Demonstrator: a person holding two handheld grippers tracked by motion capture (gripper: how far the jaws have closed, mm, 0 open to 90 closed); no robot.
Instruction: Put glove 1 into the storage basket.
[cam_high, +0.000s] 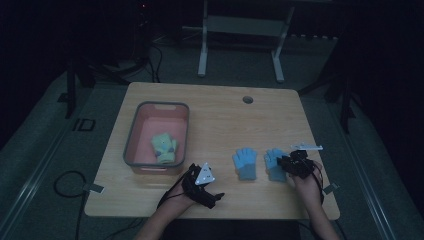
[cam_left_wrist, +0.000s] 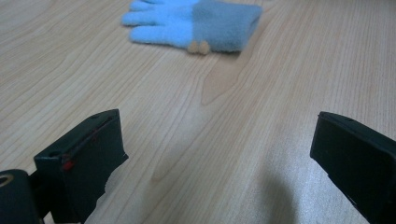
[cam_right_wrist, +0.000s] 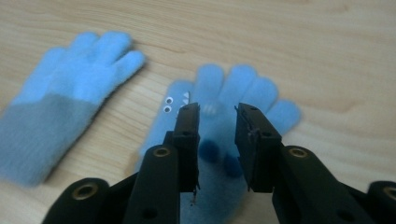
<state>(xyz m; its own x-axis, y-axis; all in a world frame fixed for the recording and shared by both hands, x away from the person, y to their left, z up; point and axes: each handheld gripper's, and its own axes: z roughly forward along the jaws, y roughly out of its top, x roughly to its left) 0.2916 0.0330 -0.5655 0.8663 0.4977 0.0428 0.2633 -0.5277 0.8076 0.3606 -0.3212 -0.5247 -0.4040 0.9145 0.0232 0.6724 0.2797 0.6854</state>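
Where the wooden surface (cam_high: 220, 120) carries the work, the count runs: two blue gloves side by side near the front right, one yellow-green glove (cam_high: 164, 147) lying inside one grey-rimmed pink bin (cam_high: 132, 134) at the left, two hand-held grippers, one per hand. Right glove (cam_right_wrist: 224, 140) of the blue pair: palm flat on the surface, fingers pointing away from the person, long axis running front to back, cuff nearest the table's front edge; small googly eyes and dark spots show on it in the right gripper view. Left glove (cam_high: 245, 163) of the pair: same lie, fingers away, grey cuff toward the person, just beside its mate but apart from it. Right hand-held gripper (cam_right_wrist: 215, 122): held low over the right glove's cuff end, pointing along the glove's length, jaws drawn close with a narrow gap between them, straddling the fabric; whether they pinch it I cannot tell. In the high view the right hand (cam_high: 308, 182) comes in from the front edge, forearm angled slightly inward. Left hand-held gripper (cam_high: 204, 186): resting near the front edge between bin and gloves, released, jaws spread wide over bare wood in the left gripper view, aimed toward the left glove, which lies well ahead of them with its long axis crosswise to that camera.
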